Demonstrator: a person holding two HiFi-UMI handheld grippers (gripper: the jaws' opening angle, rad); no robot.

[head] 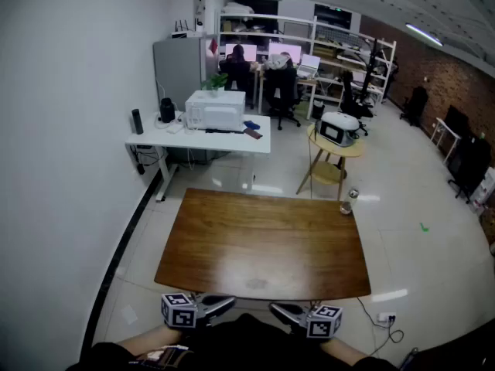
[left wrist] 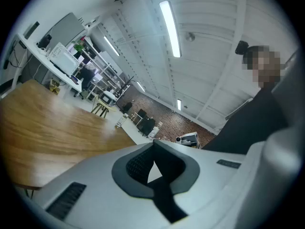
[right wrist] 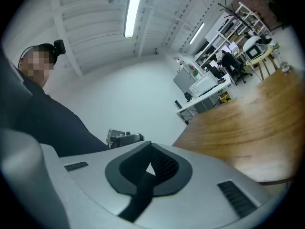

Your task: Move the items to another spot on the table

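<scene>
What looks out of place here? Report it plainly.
The wooden table shows only bare wood, no items to move. A bottle stands on the floor by its far right corner. The left gripper and right gripper are shut on nothing at the near edge.

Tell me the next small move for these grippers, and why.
Likely open the right gripper: it and the left gripper are both shut, facing each other at the near edge of the wooden table, where no item shows.
</scene>
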